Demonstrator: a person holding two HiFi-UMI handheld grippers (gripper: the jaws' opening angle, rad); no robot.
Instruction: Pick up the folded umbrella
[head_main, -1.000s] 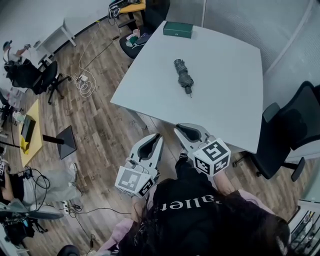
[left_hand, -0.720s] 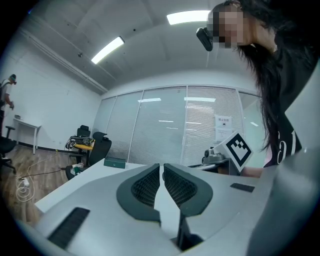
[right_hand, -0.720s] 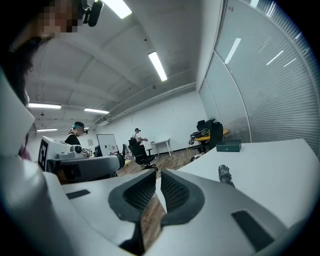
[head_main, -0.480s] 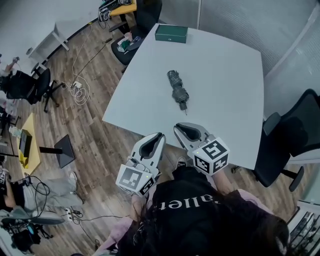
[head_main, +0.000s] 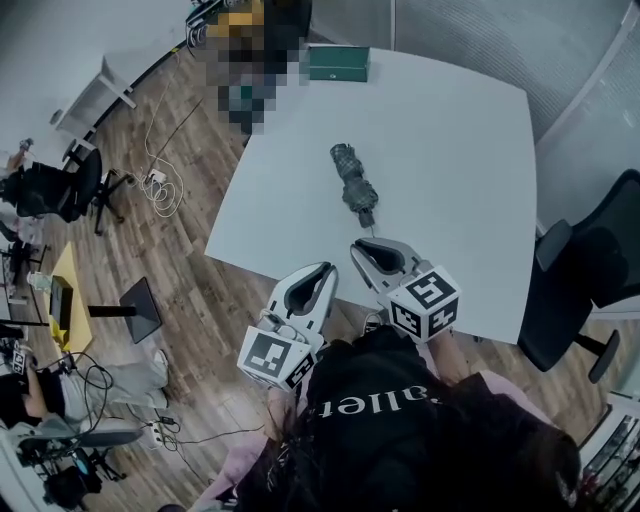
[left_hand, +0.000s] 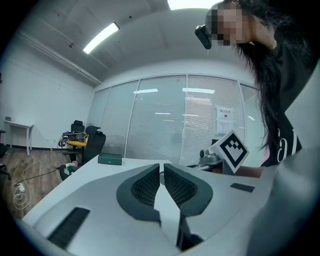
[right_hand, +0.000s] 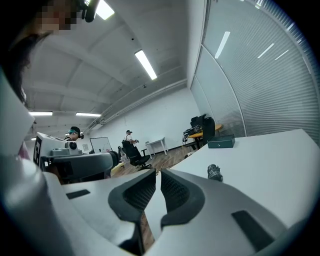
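The folded umbrella (head_main: 352, 185), dark grey and strapped shut, lies in the middle of the white table (head_main: 460, 140), its handle end towards me. It also shows as a small dark bundle in the right gripper view, the umbrella (right_hand: 214, 171) lying ahead of the jaws. My right gripper (head_main: 360, 247) is shut and empty, its tips over the table's near edge, a short way from the umbrella. My left gripper (head_main: 322, 268) is beside it at the left, also shut and empty. The left gripper (left_hand: 161, 167) looks level across the tabletop.
A green box (head_main: 337, 62) sits at the table's far edge. A black office chair (head_main: 590, 270) stands at the table's right, another chair (head_main: 50, 185) far left on the wood floor with cables. Glass walls close the far side. People (right_hand: 129, 135) stand far off.
Both grippers have come forward to the table's near edge, staying side by side. The umbrella now lies closer to their tips. Jaws look the same.
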